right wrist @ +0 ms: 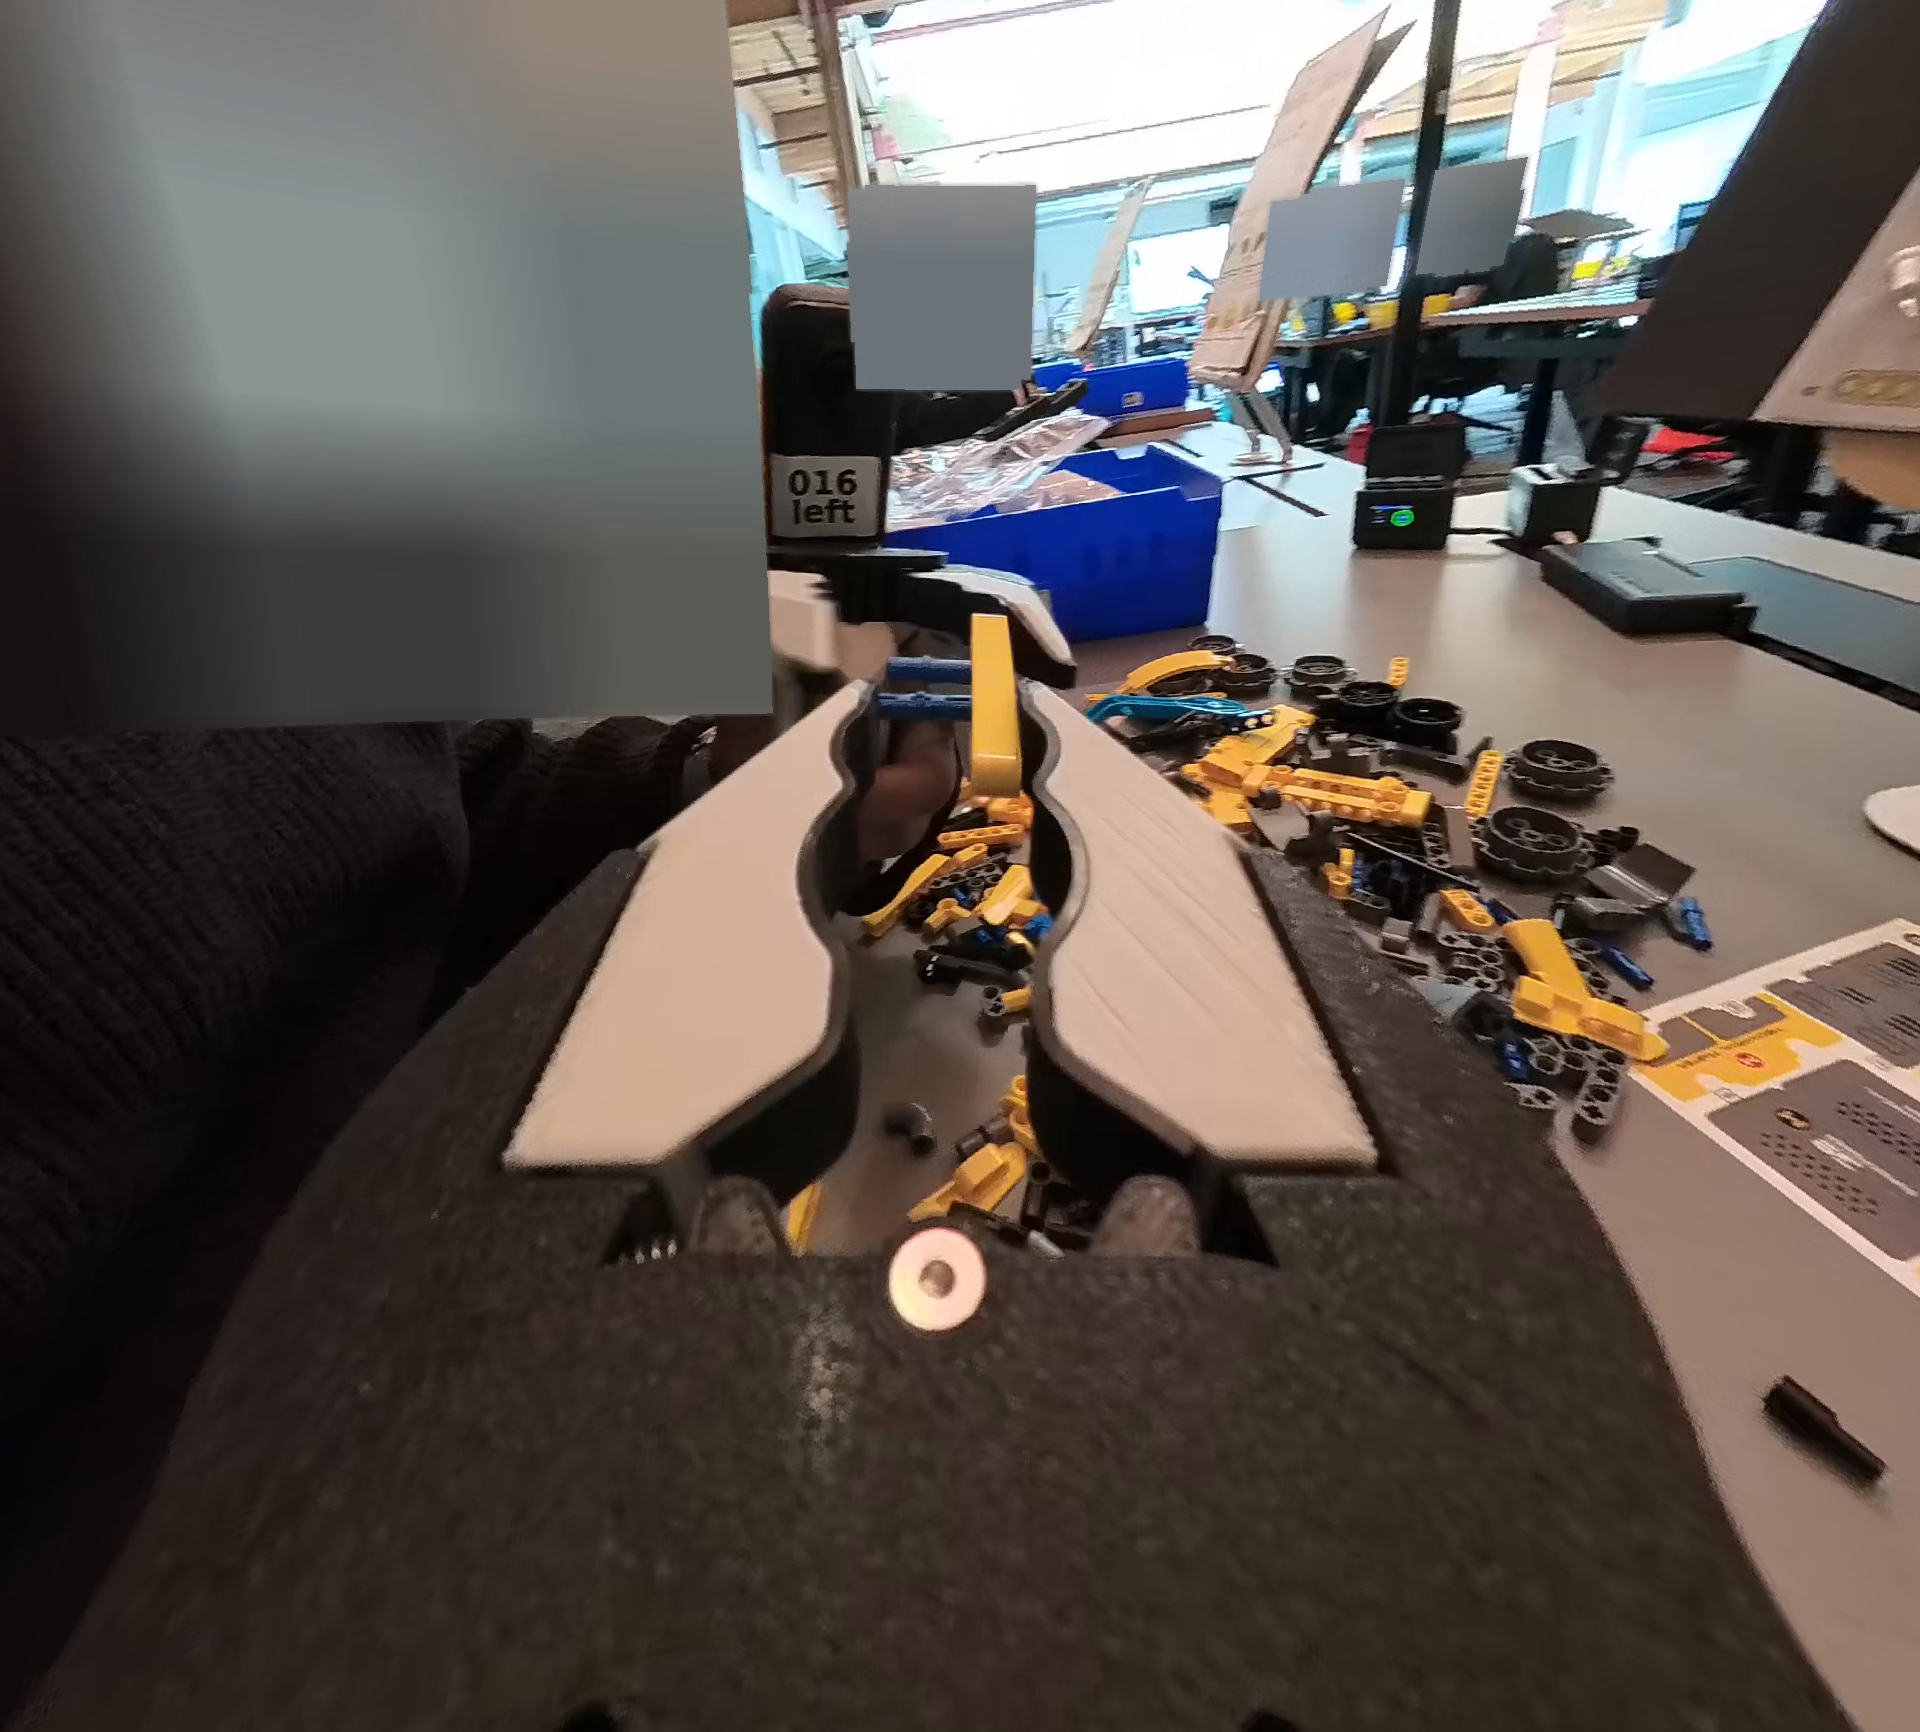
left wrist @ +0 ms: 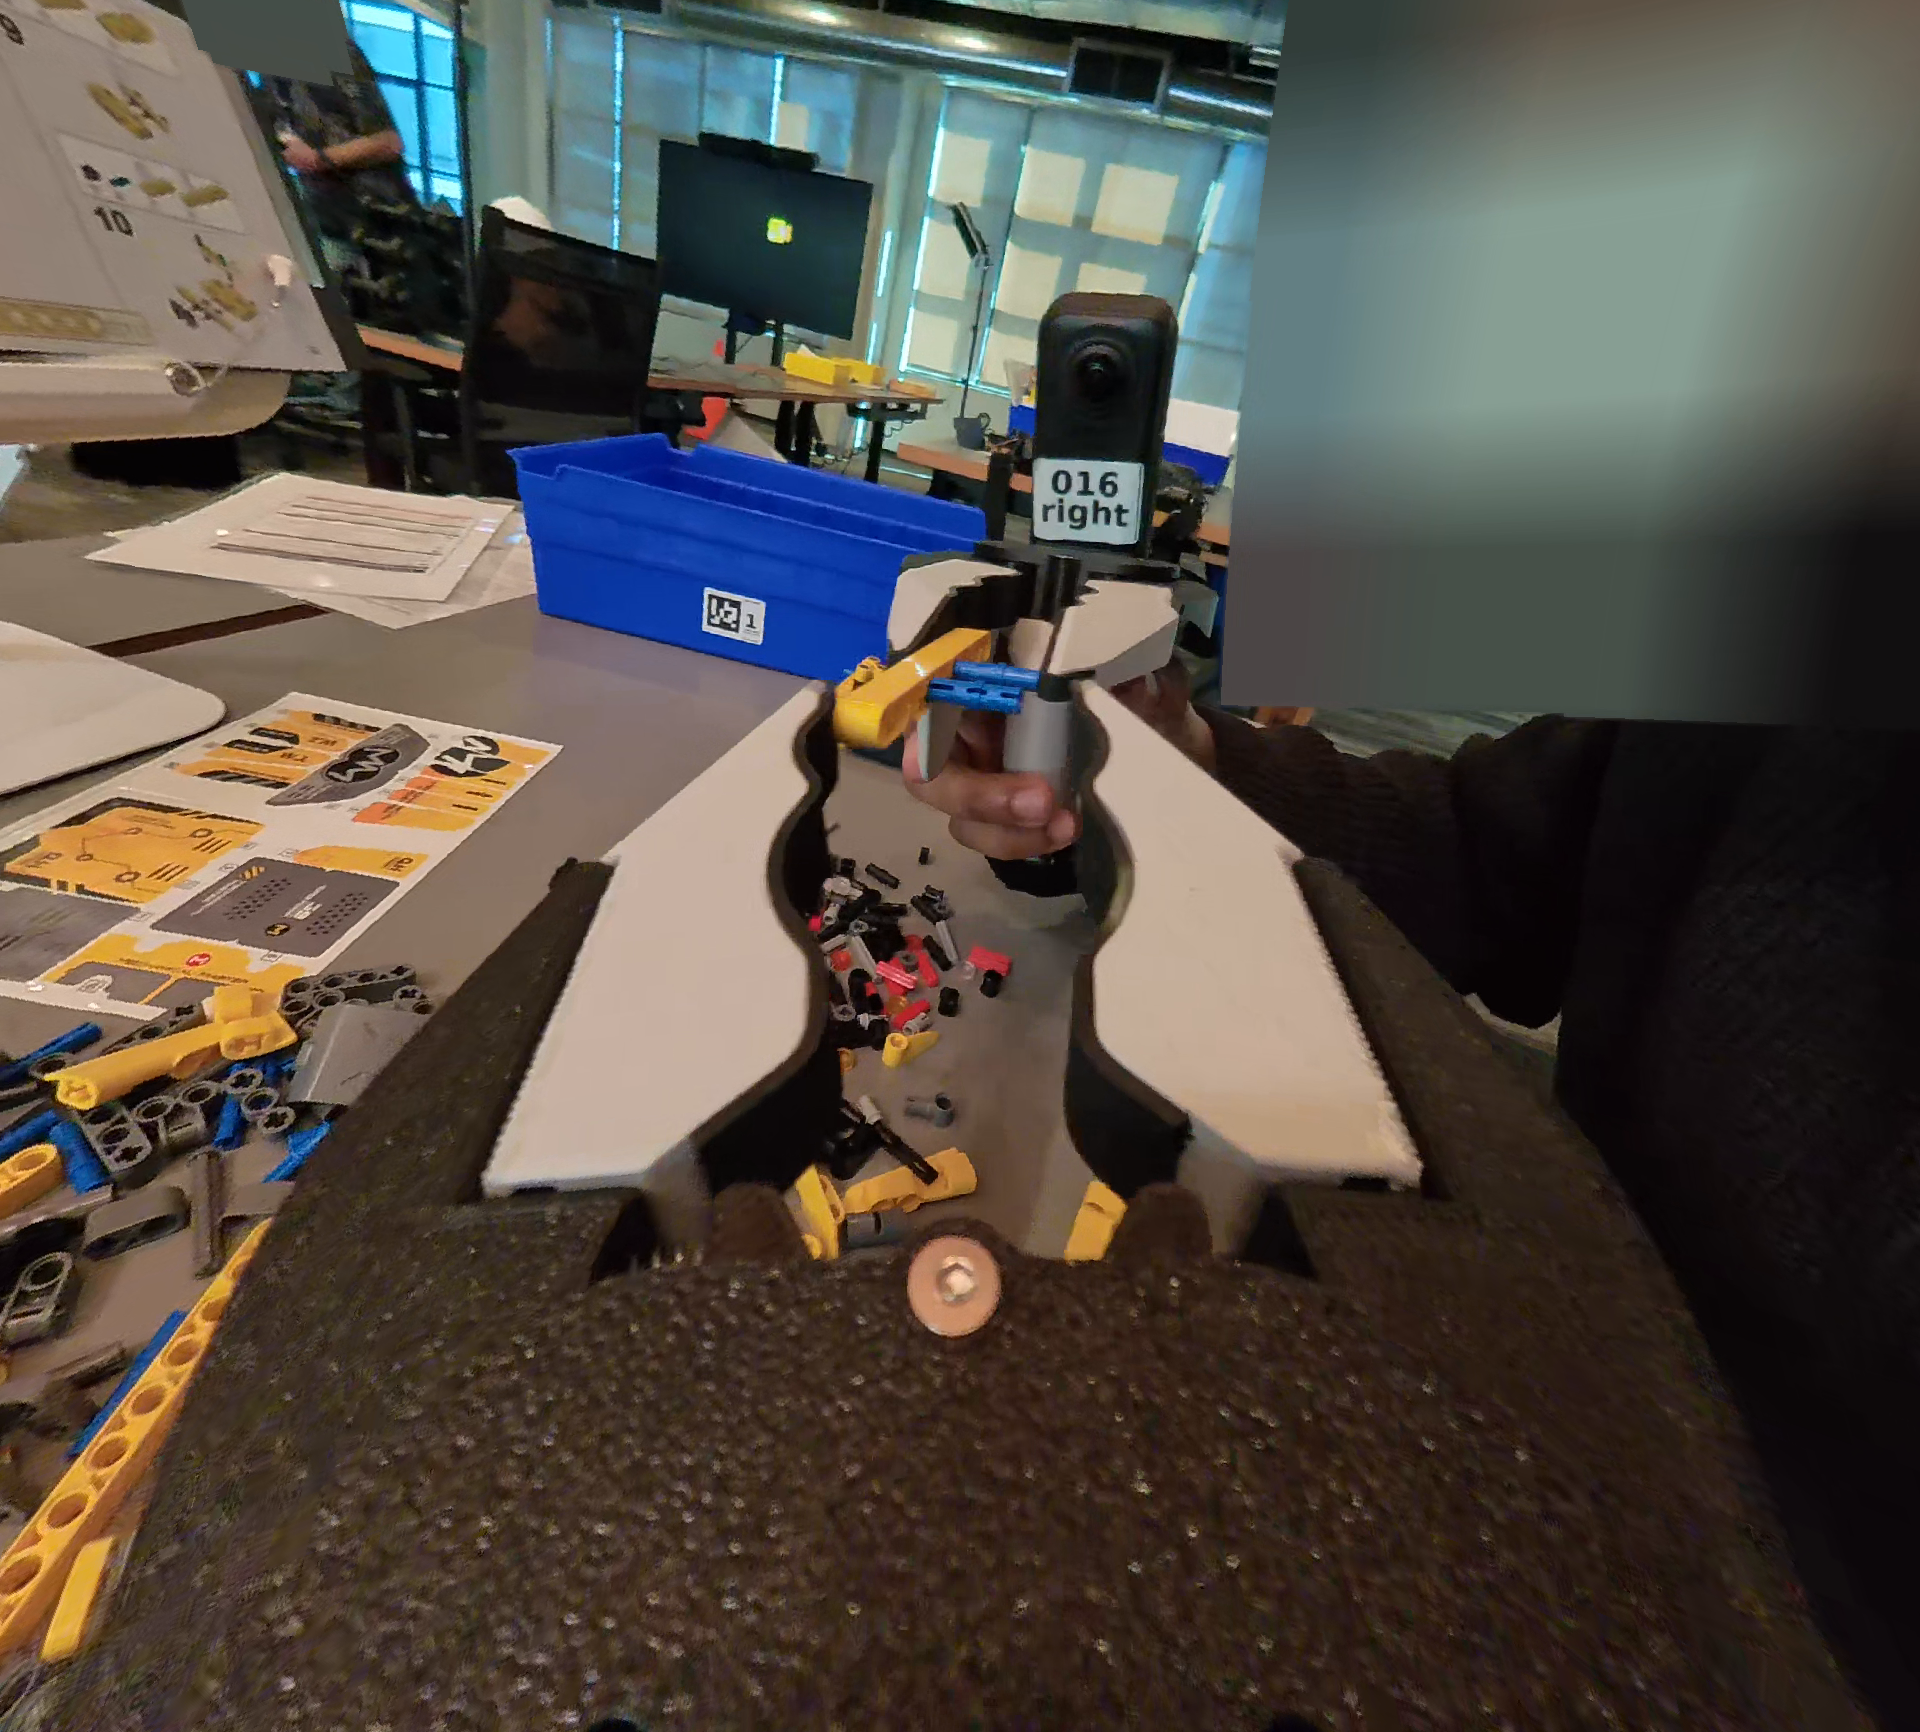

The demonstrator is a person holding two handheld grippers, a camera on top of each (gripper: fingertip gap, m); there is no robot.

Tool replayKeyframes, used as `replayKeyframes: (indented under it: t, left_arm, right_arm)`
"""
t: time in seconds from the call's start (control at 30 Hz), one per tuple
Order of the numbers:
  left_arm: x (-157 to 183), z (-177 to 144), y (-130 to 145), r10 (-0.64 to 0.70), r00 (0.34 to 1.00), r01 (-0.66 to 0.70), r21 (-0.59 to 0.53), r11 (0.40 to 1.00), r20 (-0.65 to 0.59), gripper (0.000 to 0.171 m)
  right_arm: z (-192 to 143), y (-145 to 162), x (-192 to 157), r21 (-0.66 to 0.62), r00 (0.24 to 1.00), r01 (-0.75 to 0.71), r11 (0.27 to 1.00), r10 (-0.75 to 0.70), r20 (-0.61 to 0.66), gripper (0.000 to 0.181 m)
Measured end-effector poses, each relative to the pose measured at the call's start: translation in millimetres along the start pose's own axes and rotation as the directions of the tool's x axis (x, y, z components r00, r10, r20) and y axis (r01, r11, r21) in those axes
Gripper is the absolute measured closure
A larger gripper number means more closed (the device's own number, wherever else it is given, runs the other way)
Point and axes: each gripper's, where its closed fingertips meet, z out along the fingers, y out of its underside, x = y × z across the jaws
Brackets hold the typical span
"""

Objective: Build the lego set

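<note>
My right gripper is shut on a yellow beam that has two blue pins sticking out of its side. The beam lies against one finger and the pin ends against the other. It is held in the air above the grey table. In the left wrist view the right gripper faces me, and the yellow beam with its blue pins points out toward me. My left gripper is open and empty. Its left fingertip is right next to the beam's free end. The left gripper also shows in the right wrist view.
Loose yellow, black, blue and red parts lie under the grippers, with more in the left wrist view and the right wrist view, including black wheels. A sticker sheet, a blue bin and a propped instruction booklet stand around. Left and right tips are no more than a few centimetres apart.
</note>
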Motion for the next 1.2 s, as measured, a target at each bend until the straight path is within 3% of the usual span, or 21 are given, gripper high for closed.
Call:
replayKeyframes:
  t: [0.03, 0.33, 0.73, 1.2]
  left_arm:
    - [-1.4, -0.6, -0.3, 0.008, 1.000, -0.008, 0.000, 1.000, 0.011, 0.136]
    - [1.8, -2.5, -5.0, 0.079, 0.997, -0.080, 0.020, 0.997, 0.025, 0.141]
    - [4.0, -2.8, -7.1, 0.113, 0.993, -0.114, 0.032, 0.993, 0.032, 0.141]
    - [7.0, -3.4, -10.2, 0.103, 0.995, -0.103, 0.040, 0.994, 0.009, 0.142]
  right_arm:
    - [-0.2, -0.2, -1.3, -0.002, 1.000, -0.006, 1.000, 0.006, 0.012, 0.155]
    - [-1.1, -3.6, 1.5, 0.018, 0.998, 0.040, 0.999, -0.039, -0.040, 0.150]
    - [-0.9, -2.8, -0.3, -0.005, 0.999, -0.034, 0.999, 0.034, -0.010, 0.150]
    - [-0.5, -8.2, -3.8, -0.021, 0.998, 0.047, 0.999, -0.048, -0.040, 0.152]
